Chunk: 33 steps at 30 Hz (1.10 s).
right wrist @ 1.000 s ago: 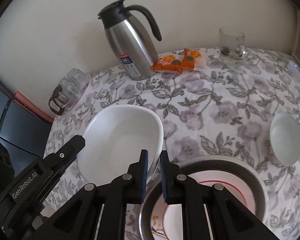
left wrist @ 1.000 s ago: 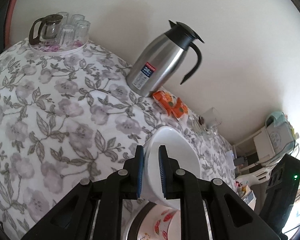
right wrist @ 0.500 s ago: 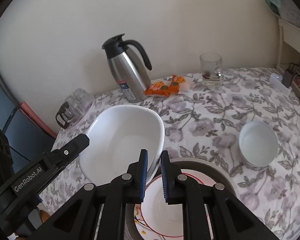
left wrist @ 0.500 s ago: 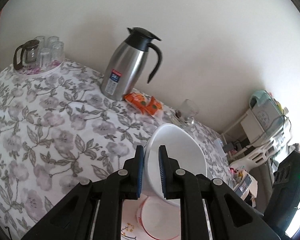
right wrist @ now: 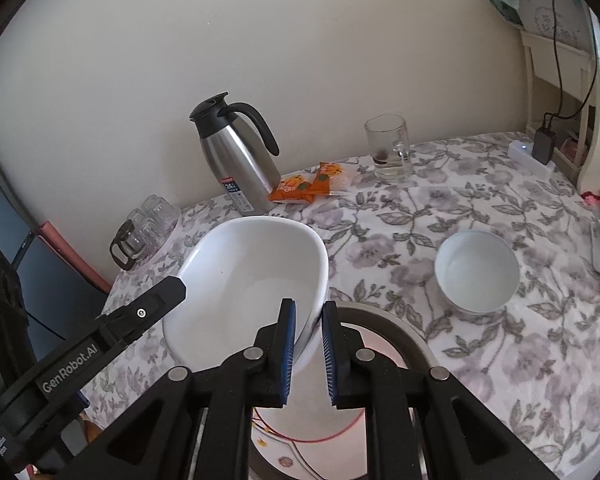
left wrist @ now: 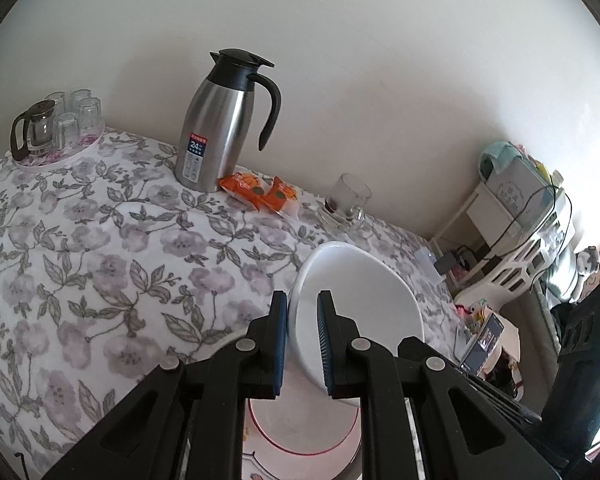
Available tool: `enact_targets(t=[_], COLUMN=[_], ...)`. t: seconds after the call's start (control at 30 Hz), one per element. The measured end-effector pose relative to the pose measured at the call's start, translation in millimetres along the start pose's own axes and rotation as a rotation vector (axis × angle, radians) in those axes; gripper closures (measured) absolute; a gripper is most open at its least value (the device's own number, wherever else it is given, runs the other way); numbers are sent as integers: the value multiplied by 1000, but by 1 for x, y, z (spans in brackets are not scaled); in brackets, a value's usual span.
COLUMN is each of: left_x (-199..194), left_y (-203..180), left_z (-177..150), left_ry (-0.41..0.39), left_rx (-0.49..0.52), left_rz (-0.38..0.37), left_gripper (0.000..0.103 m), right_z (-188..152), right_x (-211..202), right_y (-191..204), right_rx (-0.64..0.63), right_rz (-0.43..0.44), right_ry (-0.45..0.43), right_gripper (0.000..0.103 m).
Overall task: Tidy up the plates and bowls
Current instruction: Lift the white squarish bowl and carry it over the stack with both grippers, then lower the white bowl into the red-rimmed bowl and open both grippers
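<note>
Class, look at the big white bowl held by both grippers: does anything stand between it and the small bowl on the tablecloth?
Nothing visible does. The big white bowl is clamped by the left gripper and right gripper. Between it and the small bowl lies only bare tablecloth; the grey-rimmed plate sits nearer the camera.

On my flowered tablecloth (left wrist: 100, 240) a steel thermos jug (left wrist: 216, 128) with a black lid and handle is standing upright near the wall. Two orange snack packets (left wrist: 260, 192) are lying just beside its base, and a glass mug (right wrist: 390, 148) with a dark residue at the bottom is sitting further along. A round tray (left wrist: 56, 152) is carrying upturned glasses (left wrist: 80, 116) and a small glass pot (left wrist: 34, 128) in the far corner. A white shelf unit (right wrist: 572, 80) is standing against the wall, and a power strip (right wrist: 530, 152) is lying below it.
</note>
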<state>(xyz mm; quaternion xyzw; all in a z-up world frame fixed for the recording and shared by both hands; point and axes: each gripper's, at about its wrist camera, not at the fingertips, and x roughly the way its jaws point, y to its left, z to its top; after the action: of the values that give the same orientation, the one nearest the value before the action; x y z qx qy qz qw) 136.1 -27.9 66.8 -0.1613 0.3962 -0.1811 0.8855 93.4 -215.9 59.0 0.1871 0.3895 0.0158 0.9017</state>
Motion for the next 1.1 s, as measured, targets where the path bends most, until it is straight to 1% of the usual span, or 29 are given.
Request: enact_targets(t=[0.17,0.43,0.77,1.1], left_x=[0,10,24,33], left_y=[-3,-5,-3,3], left_z=[-10,-27,-41,-46], left_ry=[11,63,124,167], left_rx=[16,31,40,32], left_rz=[13,28,70,97], left_gripper=[88,88,88,88], right_z=[-11,-28,-34,-40], right_x=[1,9,21,34], right_y=[-7,-24,-31,-31], right_rx=[7,39,45,45], right_rz=[8,12,-8,-18], right_ry=[20,70,118,163], right_gripper=[87,87,86,86])
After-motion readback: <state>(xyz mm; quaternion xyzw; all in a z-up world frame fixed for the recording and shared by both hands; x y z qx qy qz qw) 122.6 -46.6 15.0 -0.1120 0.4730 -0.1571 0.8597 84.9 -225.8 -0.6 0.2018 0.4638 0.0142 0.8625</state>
